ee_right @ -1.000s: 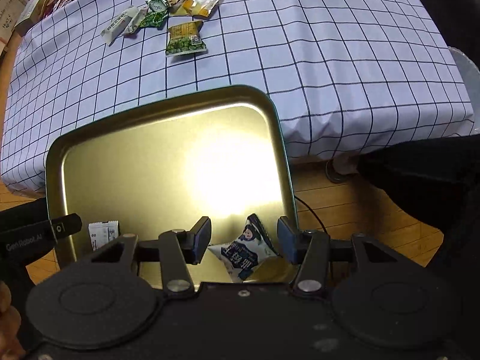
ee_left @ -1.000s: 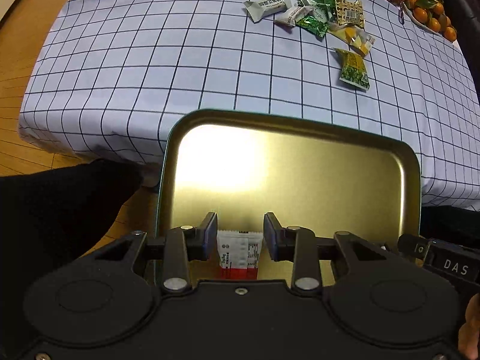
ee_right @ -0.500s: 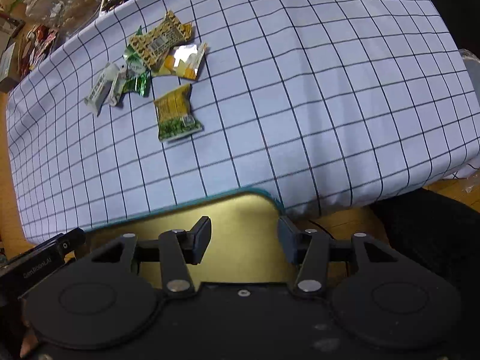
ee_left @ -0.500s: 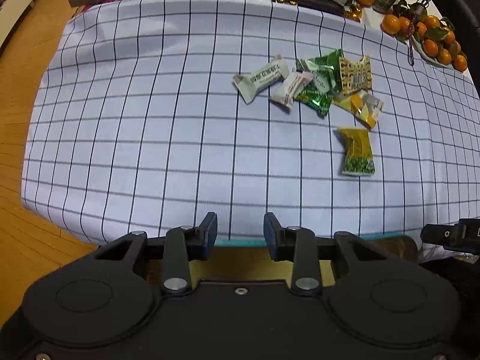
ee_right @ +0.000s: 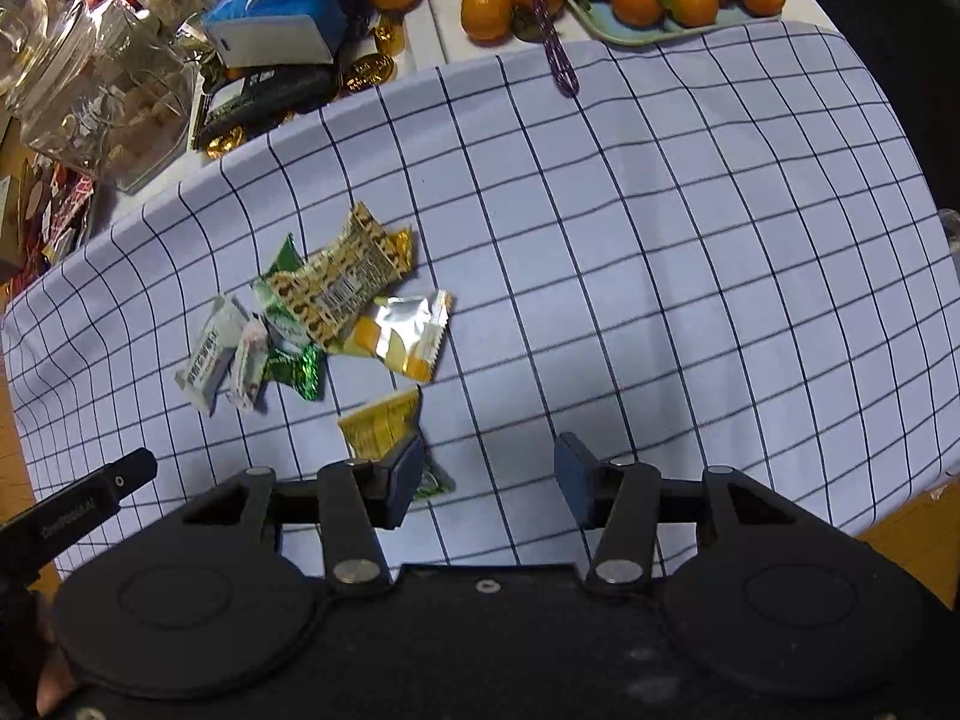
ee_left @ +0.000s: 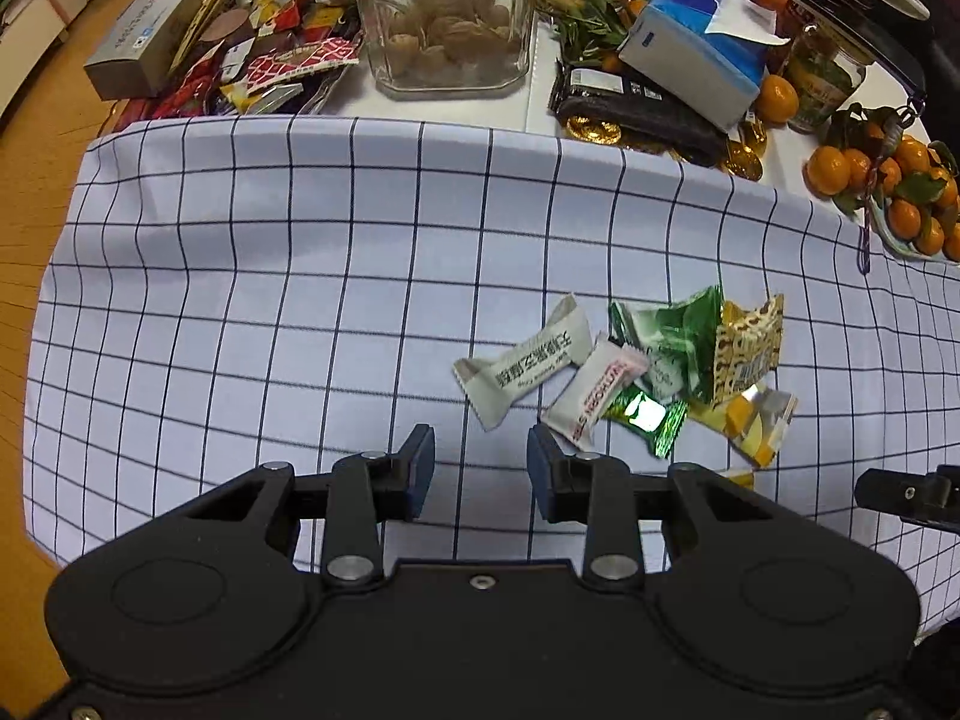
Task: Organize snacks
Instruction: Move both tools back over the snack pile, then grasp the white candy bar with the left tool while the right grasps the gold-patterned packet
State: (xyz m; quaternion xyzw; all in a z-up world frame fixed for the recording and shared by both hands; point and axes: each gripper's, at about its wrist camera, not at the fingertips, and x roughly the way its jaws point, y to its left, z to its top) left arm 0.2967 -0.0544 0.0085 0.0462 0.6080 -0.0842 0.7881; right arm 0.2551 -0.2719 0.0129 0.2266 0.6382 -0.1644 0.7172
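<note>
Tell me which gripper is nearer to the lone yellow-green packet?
Right. The right gripper hovers open with one finger overlapping the yellow-green packet. The left gripper is open beside the white packets, farther off.

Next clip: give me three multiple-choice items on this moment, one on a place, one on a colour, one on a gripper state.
1. The yellow-green packet lies:
A. apart from the pile, nearest the right gripper
B. in the glass jar
C. among the oranges

2. The checked cloth has lines that are:
A. red
B. dark
C. yellow

3. The left gripper is:
A. shut on a packet
B. open, nothing between its fingers
C. fully shut

Answers: 1 A, it sits alone by the right gripper's finger; 2 B, dark grid on pale cloth; 3 B, only cloth shows in the gap.
</note>
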